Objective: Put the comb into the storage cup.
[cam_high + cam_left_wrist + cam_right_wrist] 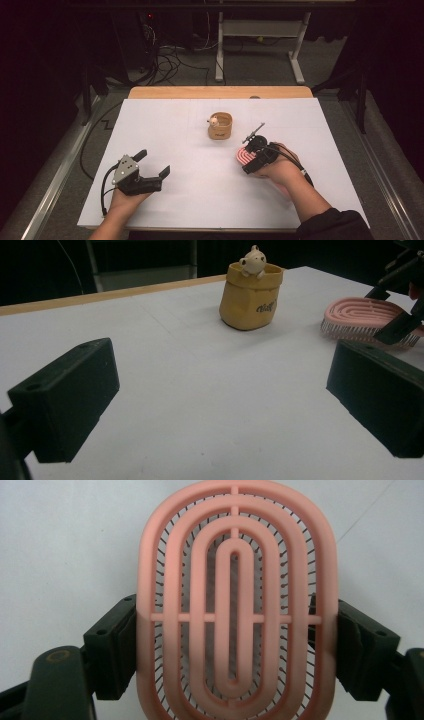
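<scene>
Right gripper jaws clamp the sides of the pink oval vented plastic hairbrush, at the white table, right of the tan bag-shaped holder. Left gripper jaws spread, holding nothing.

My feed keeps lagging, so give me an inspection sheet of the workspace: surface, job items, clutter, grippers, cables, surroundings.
Surface: white sheet over a wooden table, flat.
Job's things: pink vented brush, bristles down, near the right edge; tan pouch-shaped holder with a small animal figure, upright at centre.
Clutter: nothing seen.
Grippers: right gripper, fingers against both sides of the brush; left gripper open, holding nothing, pointed toward the holder.
Cables: one trails from each gripper; a tangle lies on the floor beyond the table.
Surroundings: dark room, white desk frame behind.
</scene>
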Demonstrator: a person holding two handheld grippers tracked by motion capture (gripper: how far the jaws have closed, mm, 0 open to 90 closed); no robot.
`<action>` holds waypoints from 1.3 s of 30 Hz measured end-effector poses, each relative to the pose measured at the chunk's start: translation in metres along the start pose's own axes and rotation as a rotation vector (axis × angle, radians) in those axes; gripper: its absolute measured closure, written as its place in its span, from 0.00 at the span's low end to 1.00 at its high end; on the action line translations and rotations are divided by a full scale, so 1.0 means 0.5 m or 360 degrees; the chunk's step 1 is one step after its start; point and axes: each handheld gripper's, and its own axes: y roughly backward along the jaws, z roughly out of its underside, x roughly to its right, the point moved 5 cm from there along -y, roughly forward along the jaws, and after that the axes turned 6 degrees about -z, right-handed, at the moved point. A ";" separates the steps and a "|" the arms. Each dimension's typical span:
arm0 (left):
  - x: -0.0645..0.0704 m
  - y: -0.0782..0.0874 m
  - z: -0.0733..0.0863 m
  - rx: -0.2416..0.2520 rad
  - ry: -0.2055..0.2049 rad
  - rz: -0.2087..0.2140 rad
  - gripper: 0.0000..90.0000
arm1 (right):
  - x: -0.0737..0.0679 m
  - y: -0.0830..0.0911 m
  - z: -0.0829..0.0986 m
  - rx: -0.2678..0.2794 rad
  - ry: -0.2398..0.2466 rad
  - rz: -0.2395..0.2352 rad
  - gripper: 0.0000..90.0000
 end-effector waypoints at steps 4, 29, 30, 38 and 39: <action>0.000 0.000 0.000 0.0003 0.0004 0.0004 0.01 | 0.000 0.015 0.001 0.0059 0.0003 0.0017 0.23; -0.005 0.003 0.000 0.0008 0.0042 0.0010 0.02 | -0.001 0.096 0.015 0.0753 -0.0048 0.0089 0.23; -0.005 0.003 0.000 0.0008 0.0042 0.0010 0.02 | -0.001 0.096 0.015 0.0753 -0.0048 0.0089 0.23; -0.005 0.003 0.000 0.0008 0.0047 0.0014 0.02 | -0.001 0.108 0.022 0.0939 -0.0058 0.0121 0.23; -0.005 0.003 0.000 0.0009 0.0048 0.0014 0.02 | -0.002 0.110 0.024 0.0974 -0.0059 0.0131 0.23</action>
